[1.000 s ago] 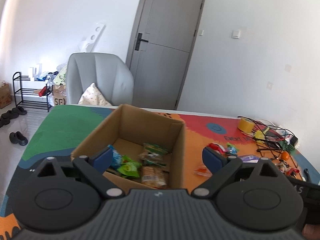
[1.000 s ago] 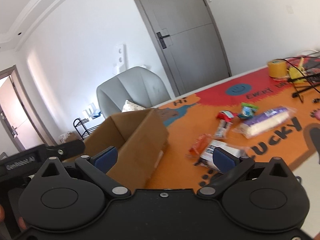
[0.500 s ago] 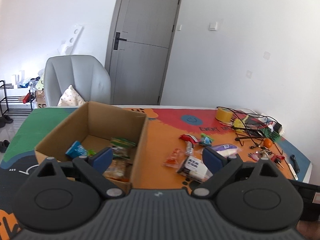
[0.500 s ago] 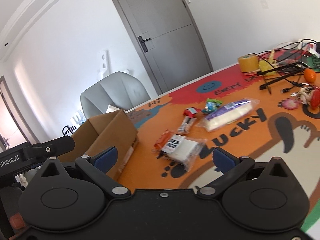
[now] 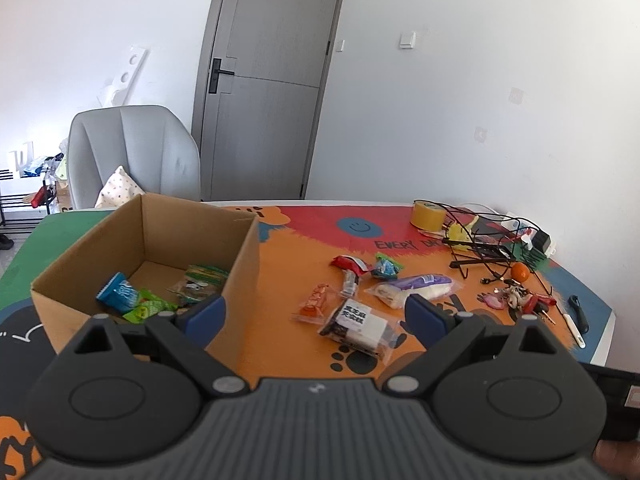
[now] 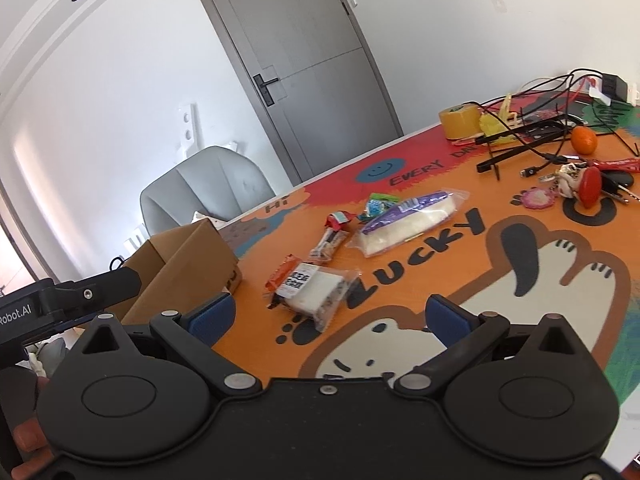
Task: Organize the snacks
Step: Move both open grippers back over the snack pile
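Right, both tools are up off the counter (image 6: 460, 280) and empty: the left tool (image 5: 316, 314) hangs with its blue pads spread wide, straddling the view between the cardboard box (image 5: 244, 264) and the loose snacks, and the right tool (image 6: 328, 314) is just as wide, aimed at the nearest packet. That spread looks like readiness for a flat, crinkly wrapper.

The box sits at the left of the counter, open-topped, so packets can simply be dropped in; a blue packet (image 5: 118, 292), a green one (image 5: 150, 309) and a clear-wrapped one (image 5: 200, 280) already lie inside. Still out on the counter, clustered just right of the box: the white sandwich packet (image 6: 310, 286) with a black label in Chinese characters (too small to read), an orange packet (image 6: 282, 274) touching it, a long purple-and-white bag (image 6: 404, 220), a red-ended stick (image 6: 334, 230) and a small teal sweet (image 6: 378, 204).

Readable writing: the mat says "LUCKY", "EVERY DA…" and "Hi"; the left device reads "Robot.AI".
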`<state>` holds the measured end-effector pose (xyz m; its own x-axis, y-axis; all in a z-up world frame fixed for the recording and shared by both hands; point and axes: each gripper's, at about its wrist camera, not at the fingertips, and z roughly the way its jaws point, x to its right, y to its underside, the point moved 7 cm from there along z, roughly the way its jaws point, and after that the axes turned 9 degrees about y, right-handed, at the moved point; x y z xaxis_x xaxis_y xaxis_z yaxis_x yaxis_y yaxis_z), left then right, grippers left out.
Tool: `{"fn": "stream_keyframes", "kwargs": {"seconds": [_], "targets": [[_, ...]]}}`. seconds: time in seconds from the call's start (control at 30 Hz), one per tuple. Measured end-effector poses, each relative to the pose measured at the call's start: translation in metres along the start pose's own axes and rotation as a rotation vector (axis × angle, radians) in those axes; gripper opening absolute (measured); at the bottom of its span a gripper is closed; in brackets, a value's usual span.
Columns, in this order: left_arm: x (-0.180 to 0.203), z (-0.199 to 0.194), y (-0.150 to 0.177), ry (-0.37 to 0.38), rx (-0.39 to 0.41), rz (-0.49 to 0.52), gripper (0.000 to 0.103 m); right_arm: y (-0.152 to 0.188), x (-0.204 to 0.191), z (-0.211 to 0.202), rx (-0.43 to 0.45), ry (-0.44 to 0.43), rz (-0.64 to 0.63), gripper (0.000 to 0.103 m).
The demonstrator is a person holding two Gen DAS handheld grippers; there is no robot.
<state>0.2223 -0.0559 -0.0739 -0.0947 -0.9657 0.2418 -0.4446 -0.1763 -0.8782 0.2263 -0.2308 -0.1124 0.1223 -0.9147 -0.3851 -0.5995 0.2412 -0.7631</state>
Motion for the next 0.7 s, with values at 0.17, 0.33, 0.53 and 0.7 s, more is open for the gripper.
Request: {"fn": "stream_keyframes", "kwargs": {"seconds": [0.17, 0.33, 0.53, 0.7], "targets": [[0.005, 0.008, 0.005, 0.010, -0.012, -0.001, 0.096, 0.002, 0.010, 0.000, -0.001, 0.010, 0.002, 0.103], [0.010, 0.018, 0.009, 0.032, -0.022, -0.010, 0.095, 0.002, 0.020, 0.005, -0.002, 0.025, 0.014, 0.103], [0.013, 0.038, 0.013, 0.044, -0.046, -0.022, 0.093, 0.001, 0.031, 0.015, -0.011, 0.032, 0.026, 0.100], [0.014, 0.059, 0.016, 0.037, -0.078, -0.021, 0.093, -0.003, 0.039, 0.026, -0.020, 0.037, 0.038, 0.097]]}}
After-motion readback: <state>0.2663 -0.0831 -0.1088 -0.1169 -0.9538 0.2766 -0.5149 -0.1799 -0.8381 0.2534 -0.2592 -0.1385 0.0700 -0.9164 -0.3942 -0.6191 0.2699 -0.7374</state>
